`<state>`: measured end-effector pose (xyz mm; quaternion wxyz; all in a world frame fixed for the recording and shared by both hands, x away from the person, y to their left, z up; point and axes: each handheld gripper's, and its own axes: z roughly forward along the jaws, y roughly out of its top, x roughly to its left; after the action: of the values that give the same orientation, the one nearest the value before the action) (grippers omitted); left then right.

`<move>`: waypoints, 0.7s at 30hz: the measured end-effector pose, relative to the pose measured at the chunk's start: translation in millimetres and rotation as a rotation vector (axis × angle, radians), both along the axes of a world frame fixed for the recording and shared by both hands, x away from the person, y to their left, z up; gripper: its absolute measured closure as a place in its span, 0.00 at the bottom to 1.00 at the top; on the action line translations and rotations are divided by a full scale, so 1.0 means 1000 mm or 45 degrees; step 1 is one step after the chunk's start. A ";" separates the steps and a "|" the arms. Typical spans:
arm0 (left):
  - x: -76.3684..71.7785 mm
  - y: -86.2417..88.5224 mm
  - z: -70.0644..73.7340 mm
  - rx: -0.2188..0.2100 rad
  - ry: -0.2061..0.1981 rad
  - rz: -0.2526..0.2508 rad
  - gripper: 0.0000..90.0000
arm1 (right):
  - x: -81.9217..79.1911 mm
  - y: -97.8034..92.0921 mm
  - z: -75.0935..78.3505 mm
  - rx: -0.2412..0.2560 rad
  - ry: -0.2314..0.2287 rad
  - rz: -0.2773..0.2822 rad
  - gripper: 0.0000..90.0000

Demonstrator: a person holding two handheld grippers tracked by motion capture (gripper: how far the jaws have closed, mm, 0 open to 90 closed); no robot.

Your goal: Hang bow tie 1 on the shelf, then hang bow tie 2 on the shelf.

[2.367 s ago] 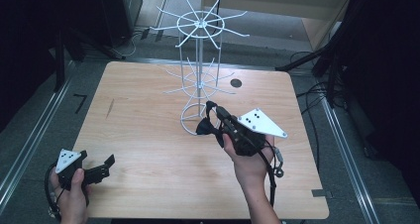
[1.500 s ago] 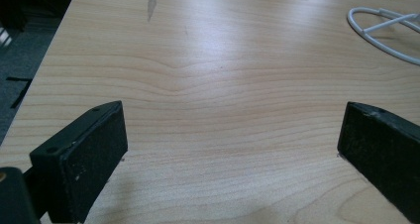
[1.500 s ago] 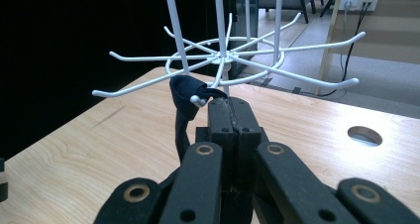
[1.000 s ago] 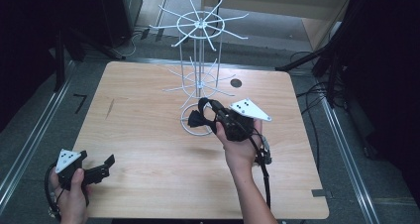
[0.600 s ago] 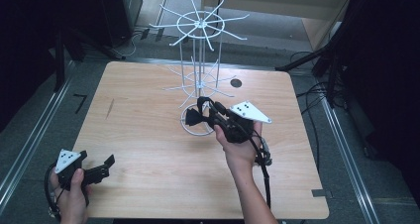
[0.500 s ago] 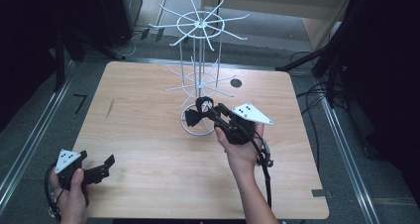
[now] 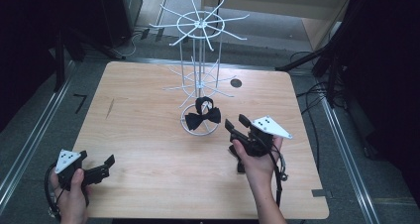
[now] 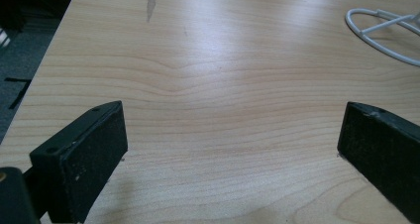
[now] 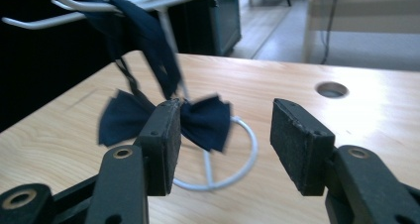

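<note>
- High view: a white wire display rack with spoke-like hooks on a round ring base (image 7: 200,75) stands on the pale wooden table (image 7: 148,135), a little toward twelve o'clock from the table's middle.
- A black fabric bow tie (image 7: 203,117) hangs by its strap from one of the rack's lower hooks, at the six o'clock side of the pole, with its wings spread just above the ring base.
- The right gripper (image 7: 237,126), a black two-jaw tool with a grey three-cornered plate on top, is held in the person's right hand (image 7: 257,157) at about four o'clock from the bow tie. Its jaws stand apart, holding nothing, and point toward ten o'clock, just beside the ring base and clear of the tie.
- Right gripper view: the two black pads of the right gripper (image 9: 223,140) are spread wide with bare table between them. The bow tie (image 9: 203,122) hangs beyond them, partly behind the left pad, slightly blurred; its strap runs up to a white hook near eleven o'clock.
- High view: the left gripper (image 7: 110,160) lies low near the table's seven o'clock corner, held in the person's left hand (image 7: 72,192), well apart from the rack.
- Left gripper view: the jaws of the left gripper (image 8: 233,140) are wide apart over bare wood, and a curve of the white ring base (image 8: 381,35) shows toward one o'clock.
</note>
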<state>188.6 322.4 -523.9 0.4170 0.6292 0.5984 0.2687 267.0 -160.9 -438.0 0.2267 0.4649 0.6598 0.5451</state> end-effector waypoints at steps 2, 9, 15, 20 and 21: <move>0.000 0.000 0.000 0.001 -0.002 0.001 0.00 | -0.002 -0.009 -0.004 -0.005 0.009 -0.024 0.52; 0.000 0.000 0.000 0.002 -0.003 0.003 0.00 | -0.007 -0.036 -0.022 -0.022 0.053 -0.083 0.52; 0.000 -0.001 0.000 0.004 -0.005 0.003 0.00 | -0.011 -0.051 -0.037 -0.027 0.095 -0.129 0.52; 0.000 -0.001 0.000 0.012 0.002 0.002 0.00 | -0.013 -0.064 -0.051 -0.027 0.139 -0.160 0.52; 0.000 -0.001 0.000 0.014 -0.001 0.003 0.00 | -0.013 -0.067 -0.053 -0.030 0.148 -0.166 0.52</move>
<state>188.8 320.9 -523.9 0.4134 0.6305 0.5977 0.2727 253.6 -228.0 -491.4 0.2283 0.5350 0.6466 0.4936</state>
